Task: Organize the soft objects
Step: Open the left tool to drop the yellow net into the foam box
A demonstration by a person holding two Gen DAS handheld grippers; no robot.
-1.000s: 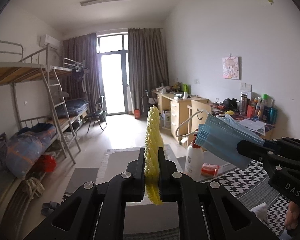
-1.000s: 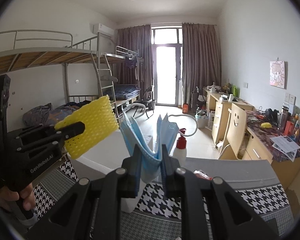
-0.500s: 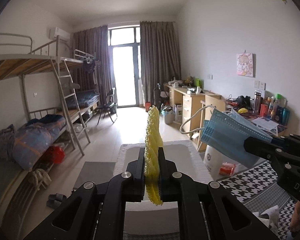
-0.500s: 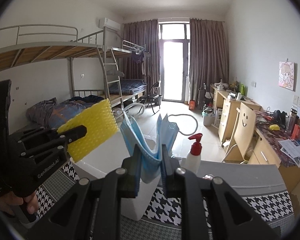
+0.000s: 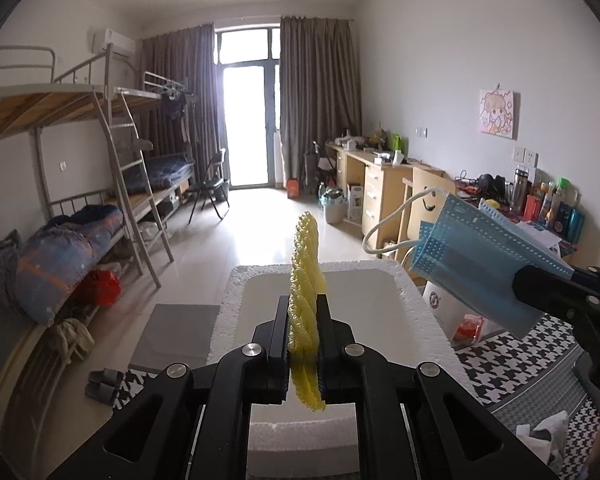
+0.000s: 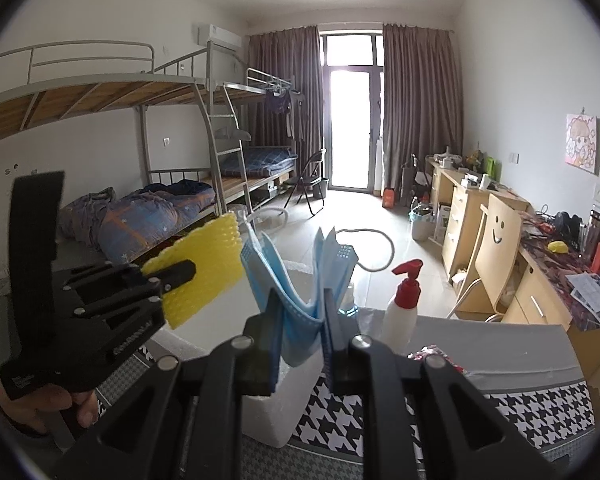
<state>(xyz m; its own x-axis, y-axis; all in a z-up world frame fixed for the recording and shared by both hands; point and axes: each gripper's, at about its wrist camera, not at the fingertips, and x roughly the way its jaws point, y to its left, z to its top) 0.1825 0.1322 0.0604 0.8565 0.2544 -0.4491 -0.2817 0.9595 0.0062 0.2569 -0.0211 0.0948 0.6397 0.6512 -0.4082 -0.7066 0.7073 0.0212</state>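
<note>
My left tool is clamped tight on a yellow ribbed foam-mesh sleeve, which I see edge-on from its own camera, standing up between the pads. It's held in the air right over the open white styrofoam box sitting on the tabletop with the black-and-white houndstooth cloth. From the right camera the same yellow sleeve shows flat-on, pinched at one corner by the left tool, with a hand gripping the handle below it.

My right tool is closed on a light blue pleated face mask, folded in half, with its white ear loop hanging loose out the far side. In the left view that mask hangs near the box's right rim, above the tabletop.

A white pump bottle with a red nozzle stands on the tabletop just beside the box. A crumpled white tissue lies at the near right.
</note>
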